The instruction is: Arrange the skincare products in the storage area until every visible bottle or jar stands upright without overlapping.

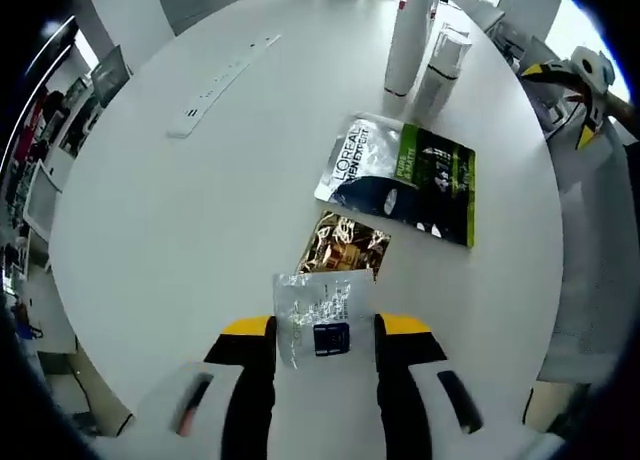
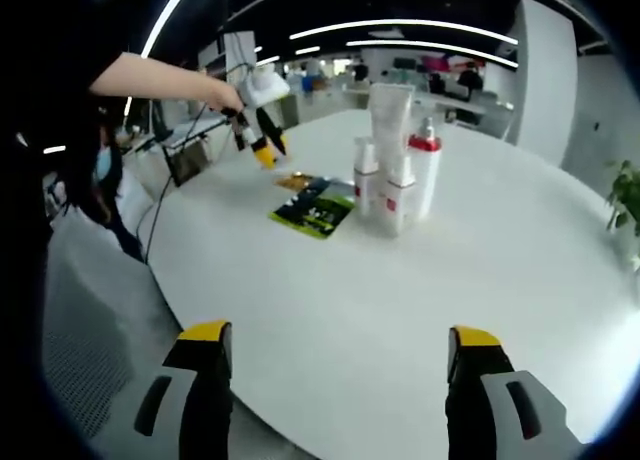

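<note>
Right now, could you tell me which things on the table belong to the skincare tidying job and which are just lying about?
For the job:
- silver sachet, held in the left tongs
- L'Oreal pouch
- gold packet
- upright bottles and tube

Lying about:
- power strip
- potted plant

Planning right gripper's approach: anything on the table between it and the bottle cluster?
Nothing visible. The open right gripper faces bare white round table up to the upright white bottles with red trim. The green-and-black sachet lies flat, left of that line.
</note>
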Demonstrator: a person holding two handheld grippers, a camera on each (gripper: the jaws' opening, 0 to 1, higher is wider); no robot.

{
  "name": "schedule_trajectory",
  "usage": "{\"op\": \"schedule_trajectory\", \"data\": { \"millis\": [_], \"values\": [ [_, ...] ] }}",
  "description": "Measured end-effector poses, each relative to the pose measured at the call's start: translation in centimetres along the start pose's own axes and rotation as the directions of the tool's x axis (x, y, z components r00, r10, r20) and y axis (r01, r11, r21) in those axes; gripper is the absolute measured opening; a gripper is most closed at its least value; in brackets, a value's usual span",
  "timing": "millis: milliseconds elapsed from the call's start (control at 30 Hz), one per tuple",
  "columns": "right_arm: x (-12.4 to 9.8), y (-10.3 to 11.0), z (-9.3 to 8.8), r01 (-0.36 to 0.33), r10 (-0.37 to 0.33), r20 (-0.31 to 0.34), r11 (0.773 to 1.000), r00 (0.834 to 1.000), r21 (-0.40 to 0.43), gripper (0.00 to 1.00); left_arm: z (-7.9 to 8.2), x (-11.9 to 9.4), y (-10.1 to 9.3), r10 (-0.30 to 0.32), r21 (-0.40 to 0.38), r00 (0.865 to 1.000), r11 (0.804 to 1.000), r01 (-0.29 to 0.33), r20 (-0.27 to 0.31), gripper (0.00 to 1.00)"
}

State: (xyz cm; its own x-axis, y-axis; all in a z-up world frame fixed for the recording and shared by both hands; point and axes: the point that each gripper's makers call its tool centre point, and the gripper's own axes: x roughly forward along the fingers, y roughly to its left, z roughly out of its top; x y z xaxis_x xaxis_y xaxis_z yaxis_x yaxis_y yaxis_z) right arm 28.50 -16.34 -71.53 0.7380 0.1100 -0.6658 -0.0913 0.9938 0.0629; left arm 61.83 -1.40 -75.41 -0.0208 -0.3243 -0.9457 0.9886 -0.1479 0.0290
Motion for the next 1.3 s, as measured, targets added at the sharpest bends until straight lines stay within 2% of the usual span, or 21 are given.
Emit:
{"op": "schedule_trajectory", "data": {
  "millis": [167, 333, 433, 700, 967, 1133, 1300],
  "values": [
    [0.0, 0.1, 0.1, -0.003, 0.003, 0.001, 1.000, 1.000, -0.004, 0.93, 0.4, 0.0, -1.6, -0.021, 0.038, 1.000, 0.999, 0.020, 0.007, 0.35],
    [0.0, 0.2, 0.1, -0.007, 0.007, 0.000, 1.000, 1.000, -0.010, 0.92, 1.0, 0.3, -3.5, -0.051, 0.109, 0.998, 0.993, 0.048, 0.024, 0.35],
    [0.0, 0.2, 0.0, -0.009, 0.009, 0.000, 1.000, 1.000, -0.010, 0.92, 1.2, 0.6, -4.5, -0.065, 0.150, 0.998, 0.987, 0.062, 0.016, 0.35],
    [0.1, 0.3, 0.0, -0.013, 0.013, -0.003, 1.000, 1.000, -0.016, 0.92, 1.7, 1.5, -7.0, -0.105, 0.199, 0.994, 0.975, 0.103, 0.001, 0.35],
    [0.1, 0.4, 0.1, -0.018, 0.018, 0.001, 1.000, 1.000, -0.018, 0.93, 1.7, 2.3, -8.0, -0.131, 0.243, 0.991, 0.961, 0.131, -0.016, 0.35],
    [0.1, 0.4, 0.0, -0.017, 0.017, 0.000, 1.000, 1.000, -0.015, 0.93, 0.8, 2.8, -8.3, -0.126, 0.326, 0.990, 0.935, 0.141, -0.067, 0.35],
    [0.1, 0.4, 0.0, -0.017, 0.017, 0.000, 1.000, 1.000, -0.013, 0.93, 0.8, 3.0, -8.2, -0.129, 0.323, 0.990, 0.936, 0.143, -0.065, 0.34]
  ]
}}
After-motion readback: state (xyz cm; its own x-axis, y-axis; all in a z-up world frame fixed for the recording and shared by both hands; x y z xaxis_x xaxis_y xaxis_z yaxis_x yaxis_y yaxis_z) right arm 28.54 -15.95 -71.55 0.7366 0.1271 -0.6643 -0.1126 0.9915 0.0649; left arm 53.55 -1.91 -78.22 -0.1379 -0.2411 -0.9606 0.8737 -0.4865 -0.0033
